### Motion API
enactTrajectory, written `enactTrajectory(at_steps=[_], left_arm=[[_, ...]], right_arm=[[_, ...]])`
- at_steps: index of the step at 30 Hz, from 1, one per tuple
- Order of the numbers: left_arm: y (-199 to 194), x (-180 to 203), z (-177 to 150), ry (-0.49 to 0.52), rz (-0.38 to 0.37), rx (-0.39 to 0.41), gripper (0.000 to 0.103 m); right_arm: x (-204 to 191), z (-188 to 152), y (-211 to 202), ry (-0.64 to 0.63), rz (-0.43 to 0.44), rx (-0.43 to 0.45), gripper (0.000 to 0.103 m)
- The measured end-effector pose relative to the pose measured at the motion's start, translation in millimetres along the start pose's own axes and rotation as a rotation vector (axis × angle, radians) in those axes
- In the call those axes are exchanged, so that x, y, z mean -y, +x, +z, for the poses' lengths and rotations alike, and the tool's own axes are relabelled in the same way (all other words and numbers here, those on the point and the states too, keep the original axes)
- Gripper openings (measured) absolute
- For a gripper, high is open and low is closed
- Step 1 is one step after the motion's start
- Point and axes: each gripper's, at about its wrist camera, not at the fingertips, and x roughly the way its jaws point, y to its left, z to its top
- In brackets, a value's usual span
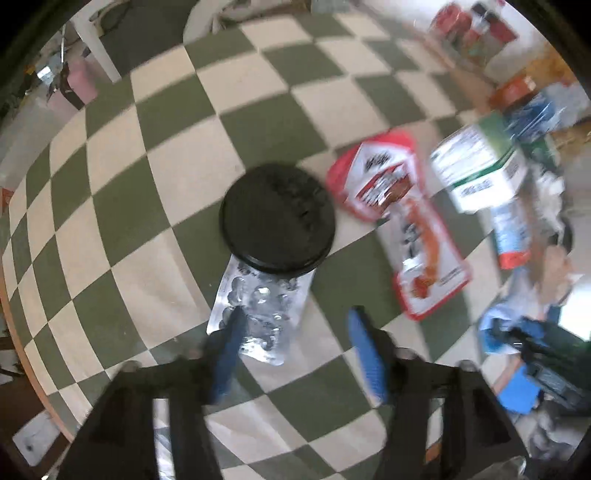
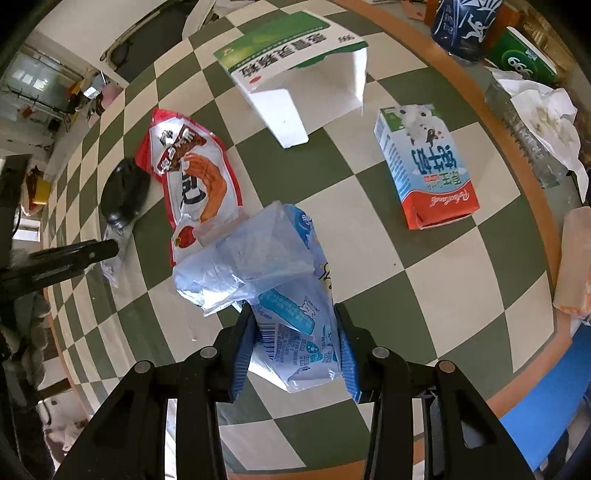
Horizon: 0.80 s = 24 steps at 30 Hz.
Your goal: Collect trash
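Observation:
My right gripper [image 2: 294, 314] is shut on a pale blue plastic wrapper [image 2: 295, 343], which hangs crumpled above the checkered table [image 2: 443, 280]. My left gripper [image 1: 295, 317] is open over the table, with nothing between its blue fingers [image 1: 365, 354]. Just beyond it lies a silver blister pack [image 1: 258, 306], partly tucked under a round black lid [image 1: 277, 218]. A red snack wrapper [image 1: 399, 221] [image 2: 192, 173] lies flat to the right of the lid. Farther off lie an open green-and-white medicine box [image 2: 295, 74] and a blue-and-red milk carton [image 2: 424, 166].
The round table has a wooden rim [image 2: 535, 206]. Beyond it at the right are crumpled white paper [image 2: 543, 107], a dark blue cup [image 2: 465, 26] and a green box [image 2: 524, 55]. Floor and furniture show past the table's left edge.

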Motion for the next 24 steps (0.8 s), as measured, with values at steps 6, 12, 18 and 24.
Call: enactTrajectory(at_steps=[6,12,18,24], left_arm=[[31,-44,27,-0.126,-0.031,-0.041,0.068],[62,-44,44,-0.133,0.056,-0.07,0.069],[61,-28,44,-0.11,0.113,-0.043,0.069],[37,-6,39,-0.046,0.084,-0.015,0.069]], right_arm=[[10,9,11,0.06,0.009,-0.008,0.043],[11,22,21,0.084,-0.028,0.0,0.043],[8,27,30,0.083,-0.044,-0.006,0.043],[7,26,27,0.069,-0.04,-0.01,0.043]])
